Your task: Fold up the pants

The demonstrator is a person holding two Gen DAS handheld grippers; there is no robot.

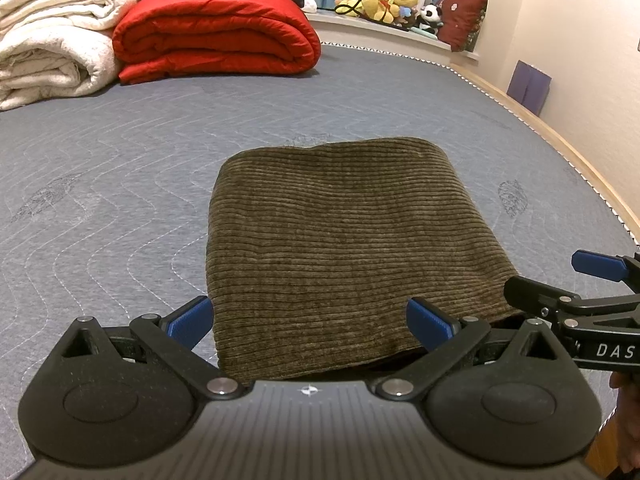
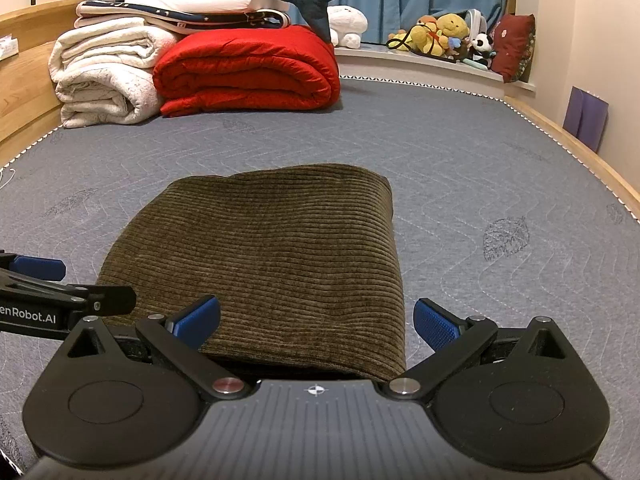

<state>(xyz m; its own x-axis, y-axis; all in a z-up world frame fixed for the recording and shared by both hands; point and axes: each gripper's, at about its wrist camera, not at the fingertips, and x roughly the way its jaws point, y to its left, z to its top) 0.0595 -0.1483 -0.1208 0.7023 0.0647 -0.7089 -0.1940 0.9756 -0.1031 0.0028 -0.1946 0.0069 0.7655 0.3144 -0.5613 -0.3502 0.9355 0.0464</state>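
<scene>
The olive corduroy pants (image 1: 340,248) are seen folded into a compact rectangle on the grey quilted mattress (image 1: 120,184). The left gripper (image 1: 310,322) and right gripper (image 2: 316,322) are held at the near edge, fingers spread wide, nothing gripped.

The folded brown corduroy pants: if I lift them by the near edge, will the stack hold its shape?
Probably not. The pants look like soft, thick ribbed cloth, so the layers would likely sag and unfold. They lie flat on the quilted mattress, so pushing may bunch them rather than slide them.
</scene>
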